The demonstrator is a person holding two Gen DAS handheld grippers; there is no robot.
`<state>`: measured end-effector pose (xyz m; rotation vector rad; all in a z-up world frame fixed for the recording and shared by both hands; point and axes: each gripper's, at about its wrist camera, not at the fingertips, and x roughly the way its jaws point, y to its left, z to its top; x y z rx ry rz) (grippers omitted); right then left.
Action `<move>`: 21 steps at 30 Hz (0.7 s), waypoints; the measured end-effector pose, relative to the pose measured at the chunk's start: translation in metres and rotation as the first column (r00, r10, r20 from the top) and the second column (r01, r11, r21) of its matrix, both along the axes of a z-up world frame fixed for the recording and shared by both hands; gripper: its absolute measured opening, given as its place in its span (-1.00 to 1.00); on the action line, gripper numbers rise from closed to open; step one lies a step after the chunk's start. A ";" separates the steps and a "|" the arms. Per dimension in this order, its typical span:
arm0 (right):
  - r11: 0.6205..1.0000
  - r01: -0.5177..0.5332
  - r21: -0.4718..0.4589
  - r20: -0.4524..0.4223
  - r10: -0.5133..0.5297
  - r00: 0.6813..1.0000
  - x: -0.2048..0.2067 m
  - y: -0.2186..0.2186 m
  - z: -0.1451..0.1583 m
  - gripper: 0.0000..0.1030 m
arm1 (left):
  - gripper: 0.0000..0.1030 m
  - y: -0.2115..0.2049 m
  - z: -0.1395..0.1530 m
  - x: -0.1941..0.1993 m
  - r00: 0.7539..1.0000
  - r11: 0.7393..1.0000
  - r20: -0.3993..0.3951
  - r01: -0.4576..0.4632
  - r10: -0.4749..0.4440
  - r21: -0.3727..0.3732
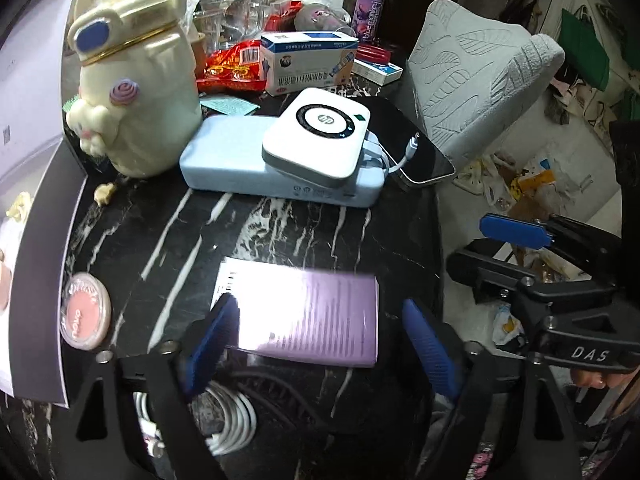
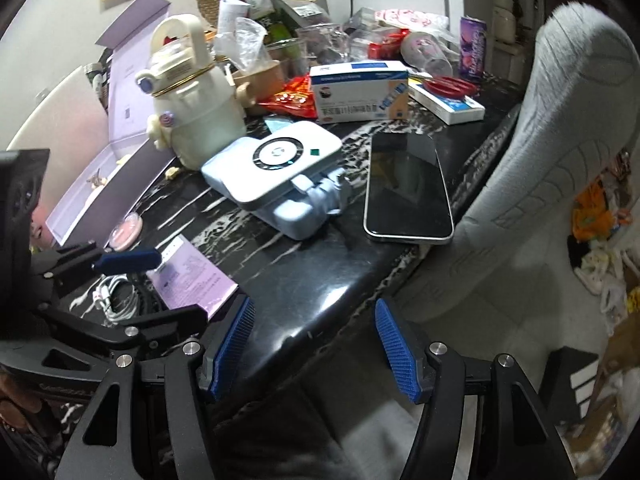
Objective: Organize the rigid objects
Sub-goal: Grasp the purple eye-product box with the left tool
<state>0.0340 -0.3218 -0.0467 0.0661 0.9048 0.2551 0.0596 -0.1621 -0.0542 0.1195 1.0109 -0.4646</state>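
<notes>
Flat lilac cardboard box [image 1: 304, 312] lay between the left gripper [image 1: 320, 344]'s wide-open, empty fingers; squaring up before closing seemed wise, contact perhaps unmade.

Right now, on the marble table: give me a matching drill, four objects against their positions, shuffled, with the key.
Objects:
1. white HP device
2. smartphone
3. purple box
4. pink compact

Positions:
A. flat at the table edge nearest the grey chair
B. between the open fingers of the left gripper
C. stacked on the light blue power bank
D. beside the open purple gift box

Pairs: 1-C, 2-A, 3-B, 4-D
</notes>
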 end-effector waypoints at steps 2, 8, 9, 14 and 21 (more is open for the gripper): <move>1.000 0.002 0.005 -0.004 -0.002 1.000 0.001 -0.003 -0.002 0.23 | 0.99 -0.002 -0.004 0.003 1.000 1.000 -0.012 0.000 0.001 0.014; 1.000 0.004 0.015 -0.010 -0.004 1.000 0.002 -0.006 -0.005 0.23 | 0.99 -0.001 -0.018 0.014 1.000 0.996 -0.019 -0.012 0.013 0.087; 1.000 0.004 0.017 -0.011 -0.003 1.000 0.002 -0.006 -0.006 0.23 | 0.98 0.001 -0.023 0.017 0.999 0.996 -0.034 -0.012 0.015 0.090; 1.000 0.004 0.022 -0.016 -0.003 1.000 0.003 -0.006 -0.006 0.23 | 0.99 0.005 -0.026 0.019 1.000 0.993 0.007 0.009 -0.010 0.114; 1.000 0.007 0.021 -0.016 -0.007 1.000 0.004 -0.005 -0.005 0.23 | 0.82 0.014 -0.020 0.016 0.999 0.999 0.041 -0.006 0.004 0.050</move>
